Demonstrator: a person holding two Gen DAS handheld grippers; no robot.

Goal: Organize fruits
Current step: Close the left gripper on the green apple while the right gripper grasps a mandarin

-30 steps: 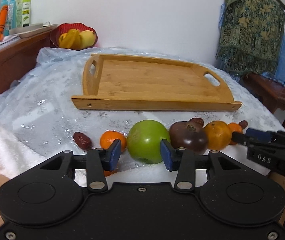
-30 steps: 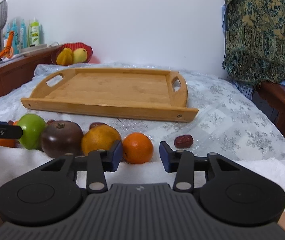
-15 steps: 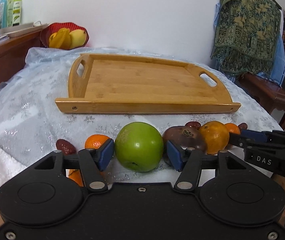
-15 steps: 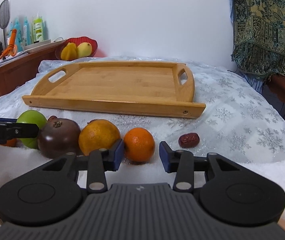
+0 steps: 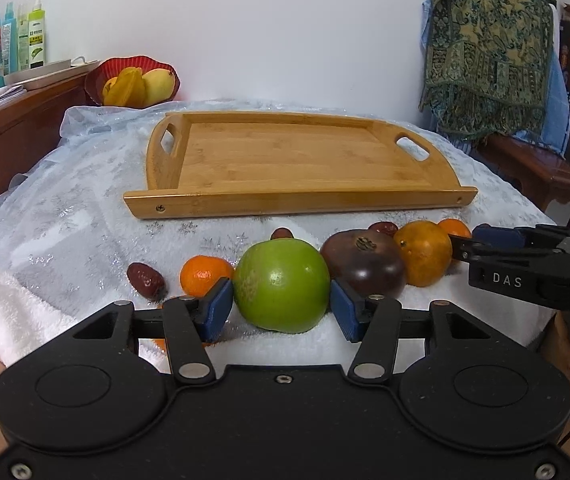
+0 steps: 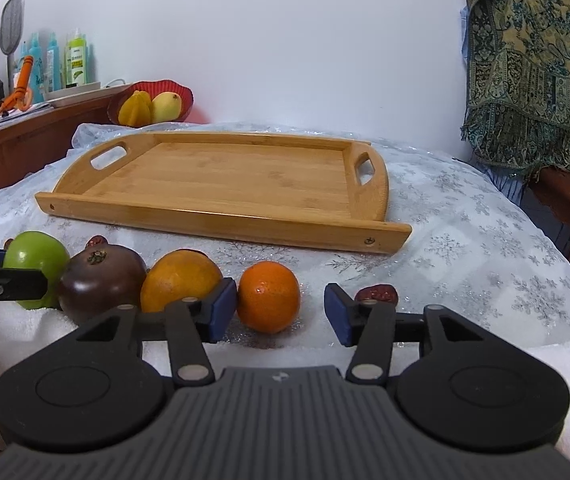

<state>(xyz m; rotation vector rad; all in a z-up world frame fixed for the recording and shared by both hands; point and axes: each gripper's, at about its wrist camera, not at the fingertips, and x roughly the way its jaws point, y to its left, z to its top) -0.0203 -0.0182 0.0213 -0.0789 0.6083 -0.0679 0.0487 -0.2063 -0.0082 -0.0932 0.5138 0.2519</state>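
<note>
Left gripper (image 5: 281,310) closing, pads touching round green apple (image 5: 282,285), right gripper (image 6: 275,311) spreading around small orange mandarin (image 6: 269,297), near table's front edge

Wooden tray (image 5: 297,160) is bare; the strip of surface (image 6: 465,264) before it lies open. The fruit row (image 5: 361,264) packs tight, fruits touching, barring passage between them.

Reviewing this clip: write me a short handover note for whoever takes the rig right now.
Left gripper: its jaws have just been closing around the green apple, pads at its sides, apple on the cloth.
Right gripper: its jaws have just been opening around the small orange, gap on one side, not gripped.
Wooden tray holds nothing.
Dark purple fruit, larger orange and red dates sit in the front row.
Done: nothing moved to the tray.
Left: probably all fruit.
</note>
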